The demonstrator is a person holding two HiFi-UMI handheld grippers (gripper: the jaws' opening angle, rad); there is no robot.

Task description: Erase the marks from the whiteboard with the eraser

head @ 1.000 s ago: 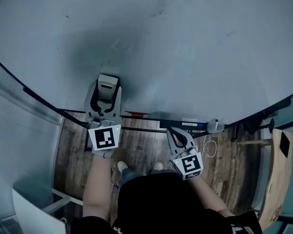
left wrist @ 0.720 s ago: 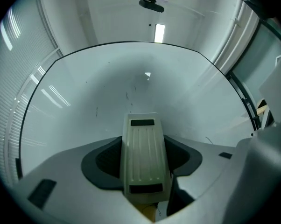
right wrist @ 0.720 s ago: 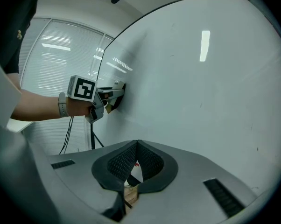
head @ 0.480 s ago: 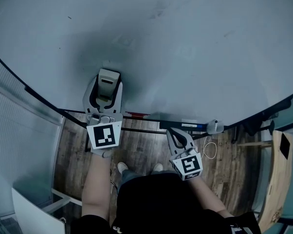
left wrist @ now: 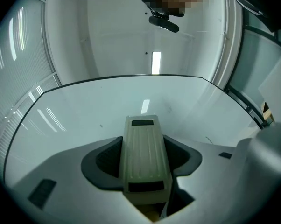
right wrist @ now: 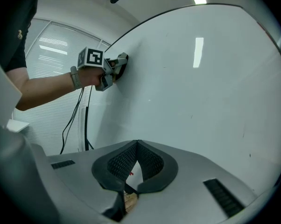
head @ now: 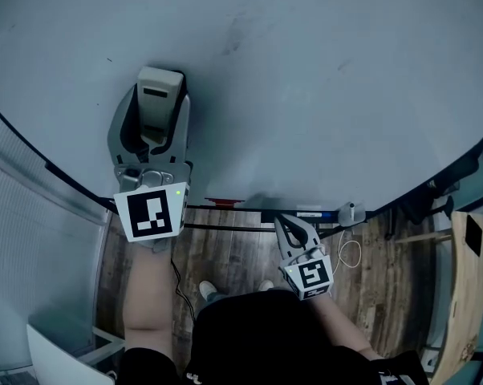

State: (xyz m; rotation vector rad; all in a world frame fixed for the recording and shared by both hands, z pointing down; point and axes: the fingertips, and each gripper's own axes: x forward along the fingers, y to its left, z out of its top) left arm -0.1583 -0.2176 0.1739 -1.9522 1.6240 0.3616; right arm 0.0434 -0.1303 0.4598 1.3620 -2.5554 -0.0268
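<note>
The whiteboard (head: 306,95), which fills the upper part of the head view, is smooth and glossy and mirrors the ceiling lights in both gripper views. The eraser (left wrist: 145,153) has a pale, matt plastic back with fine lengthwise ribs. The left gripper (head: 157,115) and right gripper (right wrist: 137,146) have matt grey plastic shells. The right one's dark pads (right wrist: 150,162) look rough and cross-hatched. The floor (head: 233,247) at lower centre is dull brown wood planking.
</note>
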